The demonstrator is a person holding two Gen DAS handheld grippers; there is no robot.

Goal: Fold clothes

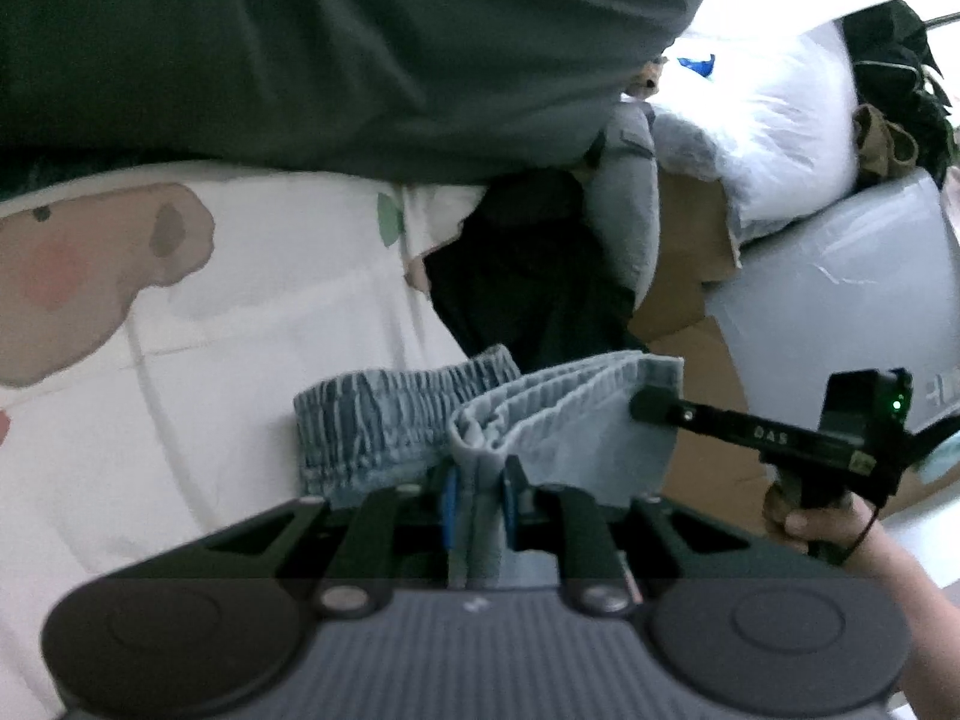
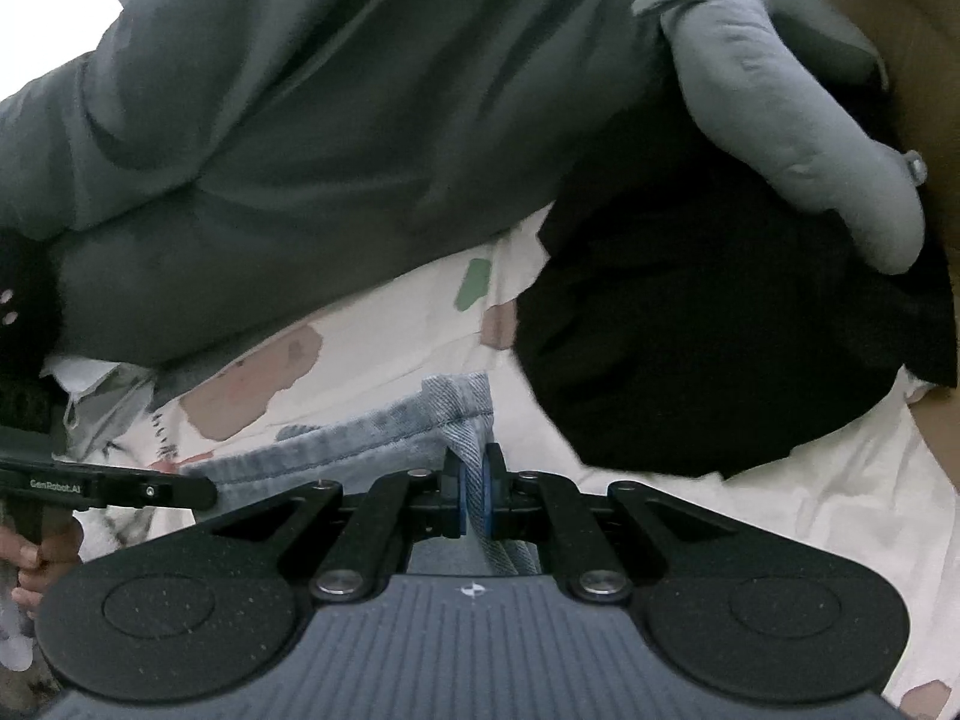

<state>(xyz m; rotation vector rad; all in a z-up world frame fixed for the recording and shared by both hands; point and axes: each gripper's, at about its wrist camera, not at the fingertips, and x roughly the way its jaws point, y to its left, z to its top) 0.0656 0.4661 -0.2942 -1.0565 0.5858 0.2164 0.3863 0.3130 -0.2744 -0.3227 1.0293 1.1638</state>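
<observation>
- My left claw (image 1: 478, 501) grips the light denim garment (image 1: 564, 414); its lower part is hidden.
- My right claw (image 2: 474, 495) clamps its hem; dark cloth (image 2: 360, 120) at 12 o'clock is blurred.

The light-blue denim garment (image 1: 570, 414) is woven cloth, faded, with a ribbed, gathered elastic waistband (image 1: 396, 414). The left tongs (image 1: 478, 504) and right tongs (image 2: 474, 501) are matt black plastic with a fine grainy finish, blue pads that look rubbery, and dull metal rivets. The bed sheet (image 1: 240, 324) is smooth, matt printed cotton. The dark-green garment (image 1: 336, 42) is soft, matt cloth. The cardboard box (image 1: 690, 276) is plain brown. The clear bag (image 1: 774, 114), blurred, is probably glossy plastic.
</observation>
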